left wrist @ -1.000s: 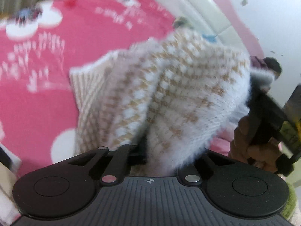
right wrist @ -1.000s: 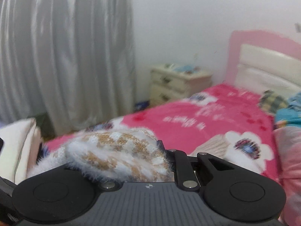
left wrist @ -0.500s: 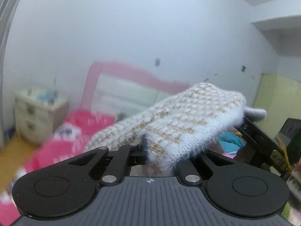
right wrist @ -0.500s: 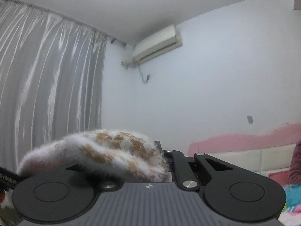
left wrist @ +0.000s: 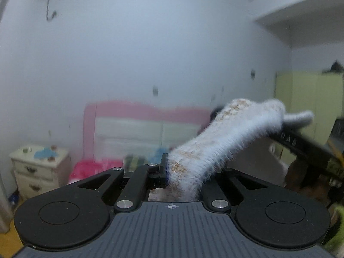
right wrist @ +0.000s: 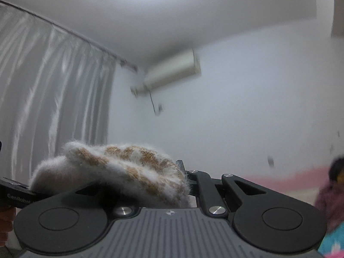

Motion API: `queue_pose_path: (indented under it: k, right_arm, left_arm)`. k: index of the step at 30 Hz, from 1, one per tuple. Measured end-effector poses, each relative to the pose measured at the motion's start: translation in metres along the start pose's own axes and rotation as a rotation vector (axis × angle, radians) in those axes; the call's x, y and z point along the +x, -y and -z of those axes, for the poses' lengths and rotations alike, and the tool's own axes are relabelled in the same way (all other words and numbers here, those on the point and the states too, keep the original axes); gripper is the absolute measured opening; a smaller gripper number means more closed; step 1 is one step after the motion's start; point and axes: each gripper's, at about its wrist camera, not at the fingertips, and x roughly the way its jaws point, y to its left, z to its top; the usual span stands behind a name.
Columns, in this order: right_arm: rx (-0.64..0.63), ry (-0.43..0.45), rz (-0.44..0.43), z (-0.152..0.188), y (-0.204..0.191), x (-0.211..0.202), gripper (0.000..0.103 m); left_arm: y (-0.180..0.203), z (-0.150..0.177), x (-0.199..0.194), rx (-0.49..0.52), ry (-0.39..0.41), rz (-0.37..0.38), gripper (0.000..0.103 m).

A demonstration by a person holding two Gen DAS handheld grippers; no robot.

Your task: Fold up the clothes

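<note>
A fuzzy white and tan knit sweater (left wrist: 215, 142) is held up in the air between both grippers. My left gripper (left wrist: 172, 172) is shut on one edge of it; the fabric stretches up and right to the other gripper's body (left wrist: 305, 148). My right gripper (right wrist: 182, 178) is shut on the other edge of the sweater (right wrist: 129, 167), which drapes left over the gripper toward the left gripper's body (right wrist: 15, 195). The fingertips are hidden by the knit in both views.
A pink bed headboard (left wrist: 137, 111) and red bedding (left wrist: 90, 167) lie below, with a cream nightstand (left wrist: 38, 172) at left. A yellow wardrobe (left wrist: 309, 103) stands at right. Grey curtains (right wrist: 43, 107) and an air conditioner (right wrist: 172, 73) are on the walls.
Both grippers have lifted and tilted upward with the sweater: the views swung from the red bed to walls and ceiling. The sweater is now pulled tauter between them.
</note>
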Motion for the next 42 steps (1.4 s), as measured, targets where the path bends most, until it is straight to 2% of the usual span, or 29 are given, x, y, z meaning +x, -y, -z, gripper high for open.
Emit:
queue_pose_path:
  k: [2, 4, 5, 7, 9, 11, 13, 14, 17, 20, 28, 31, 33, 35, 38, 42]
  right_arm:
    - [0.006, -0.105, 0.031, 0.035, 0.004, 0.014, 0.01]
    - [0.0, -0.213, 0.064, 0.084, 0.008, 0.031, 0.01]
    - [-0.014, -0.266, 0.08, 0.11, 0.009, 0.04, 0.01]
    - [-0.03, -0.352, 0.112, 0.157, 0.017, 0.058, 0.01]
    - [-0.048, -0.436, 0.144, 0.203, 0.027, 0.077, 0.01]
    - [-0.047, -0.522, 0.158, 0.242, 0.041, 0.096, 0.01]
    - [-0.039, -0.607, 0.161, 0.278, 0.057, 0.116, 0.01]
    - [-0.046, -0.641, 0.156, 0.295, 0.065, 0.124, 0.01]
    - [-0.013, -0.711, 0.155, 0.345, 0.091, 0.139, 0.01]
    - [0.069, -0.727, 0.166, 0.386, 0.115, 0.138, 0.01]
    - [0.186, -0.726, 0.183, 0.431, 0.164, 0.139, 0.014]
    - [0.257, -0.736, 0.162, 0.44, 0.175, 0.132, 0.019]
    - [0.285, -0.737, 0.167, 0.444, 0.18, 0.124, 0.022]
    - [0.296, -0.734, 0.187, 0.445, 0.183, 0.113, 0.035]
    - [0.289, -0.71, 0.214, 0.434, 0.183, 0.081, 0.043]
    - [0.235, -0.614, 0.199, 0.41, 0.177, 0.029, 0.055]
  left_arm:
    - [-0.004, 0.036, 0.033, 0.025, -0.111, -0.007, 0.009]
    - [-0.009, 0.076, 0.067, 0.048, -0.222, -0.016, 0.021]
    - [-0.011, 0.101, 0.087, 0.055, -0.277, -0.023, 0.03]
    - [-0.016, 0.149, 0.123, 0.065, -0.377, -0.034, 0.033]
    - [-0.027, 0.187, 0.15, 0.051, -0.445, -0.026, 0.036]
    - [-0.043, 0.213, 0.169, 0.026, -0.479, -0.003, 0.04]
    - [-0.058, 0.24, 0.189, 0.001, -0.513, 0.02, 0.05]
    - [-0.066, 0.253, 0.199, -0.012, -0.53, 0.031, 0.059]
    - [-0.087, 0.289, 0.227, -0.048, -0.581, 0.068, 0.064]
    - [-0.077, 0.299, 0.23, -0.054, -0.628, 0.112, 0.066]
    - [-0.056, 0.297, 0.232, -0.034, -0.71, 0.207, 0.068]
    - [-0.039, 0.309, 0.232, 0.001, -0.76, 0.178, 0.068]
    - [-0.037, 0.314, 0.236, 0.001, -0.752, 0.181, 0.068]
    - [-0.04, 0.316, 0.237, -0.018, -0.751, 0.182, 0.068]
    - [-0.054, 0.318, 0.234, -0.079, -0.745, 0.195, 0.068]
    - [-0.079, 0.321, 0.238, -0.168, -0.747, 0.181, 0.068]
